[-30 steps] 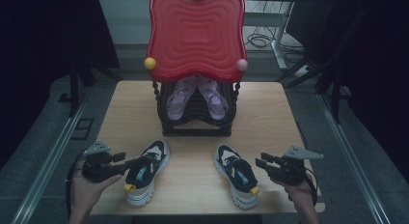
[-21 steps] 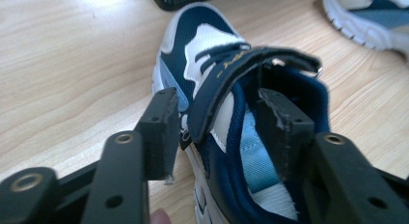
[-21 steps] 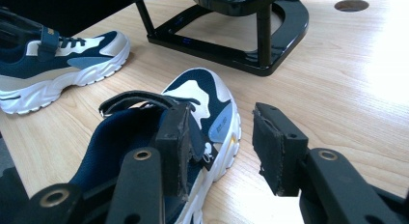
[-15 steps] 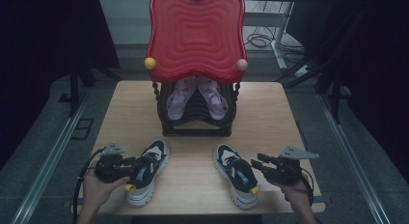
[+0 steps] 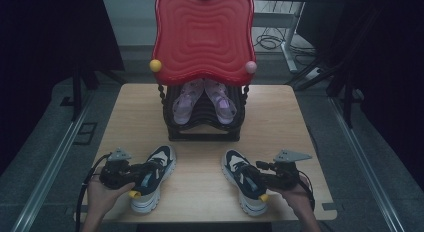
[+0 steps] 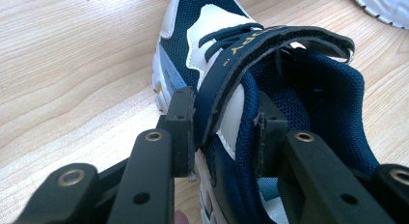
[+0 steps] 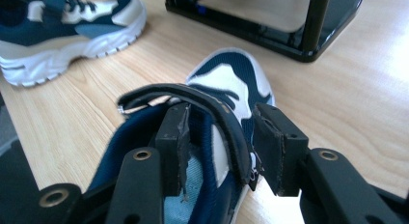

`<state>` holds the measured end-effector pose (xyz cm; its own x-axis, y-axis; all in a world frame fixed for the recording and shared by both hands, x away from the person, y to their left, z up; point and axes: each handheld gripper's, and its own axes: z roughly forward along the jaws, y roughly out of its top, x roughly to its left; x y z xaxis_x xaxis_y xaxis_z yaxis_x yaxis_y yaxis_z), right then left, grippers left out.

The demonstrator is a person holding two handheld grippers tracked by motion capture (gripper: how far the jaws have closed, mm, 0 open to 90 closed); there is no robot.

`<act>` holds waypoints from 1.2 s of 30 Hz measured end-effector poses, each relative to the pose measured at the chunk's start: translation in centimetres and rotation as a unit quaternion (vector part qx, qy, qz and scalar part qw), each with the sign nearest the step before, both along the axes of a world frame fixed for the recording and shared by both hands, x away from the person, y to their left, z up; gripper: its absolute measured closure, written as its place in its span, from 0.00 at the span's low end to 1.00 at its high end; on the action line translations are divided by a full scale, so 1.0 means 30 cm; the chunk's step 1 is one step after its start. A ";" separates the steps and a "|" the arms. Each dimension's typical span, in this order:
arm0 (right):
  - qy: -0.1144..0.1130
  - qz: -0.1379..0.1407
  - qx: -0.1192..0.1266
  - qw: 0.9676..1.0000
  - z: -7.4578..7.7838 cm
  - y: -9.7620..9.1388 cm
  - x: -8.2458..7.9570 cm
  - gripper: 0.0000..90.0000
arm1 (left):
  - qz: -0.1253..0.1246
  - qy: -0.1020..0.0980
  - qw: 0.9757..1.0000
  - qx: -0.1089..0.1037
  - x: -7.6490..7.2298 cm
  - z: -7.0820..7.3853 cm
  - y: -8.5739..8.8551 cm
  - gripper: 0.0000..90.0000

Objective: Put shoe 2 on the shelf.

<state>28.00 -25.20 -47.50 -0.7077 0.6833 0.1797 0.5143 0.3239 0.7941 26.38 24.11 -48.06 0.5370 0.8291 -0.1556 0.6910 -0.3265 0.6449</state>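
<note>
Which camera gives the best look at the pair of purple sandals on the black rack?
The high view: the purple sandals sit side by side on the black rack there. The right gripper view catches just the rack's base; the left gripper view looks elsewhere.

Table (image 5: pixel 300 122): carries a rack, two loose shoes and both grippers.
Rack (image 5: pixel 205 127): at the middle of the far edge, tray (image 5: pixel 204 37) standing upright on top.
Pair of shoes (image 5: pixel 204 99): inside the rack, side by side, under the tray.
Left shoe (image 5: pixel 152 178): near edge, left of centre, in front of the rack.
Right shoe (image 5: pixel 245 179): near edge, right of centre, well apart from the left shoe.
Left gripper (image 5: pixel 137 174): at the near-left corner, on the left shoe's outer side, one jaw inside the shoe's opening, one outside.
Right gripper (image 5: pixel 260 178): towards the near-right corner, on the right shoe's outer side, one jaw inside its opening, one outside.
</note>
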 end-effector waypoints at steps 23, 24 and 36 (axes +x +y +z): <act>0.033 0.005 -0.052 0.998 -0.003 0.033 0.034 0.79 | 0.008 -0.017 1.000 -0.015 -0.002 -0.008 -0.014 0.80; 0.030 0.008 -0.051 0.998 -0.004 0.031 0.034 0.80 | 0.010 -0.019 1.000 -0.018 -0.004 -0.005 -0.011 0.80; -0.022 0.001 0.020 1.000 0.031 -0.026 -0.001 0.80 | 0.023 -0.058 0.992 -0.109 -0.029 0.042 0.061 0.80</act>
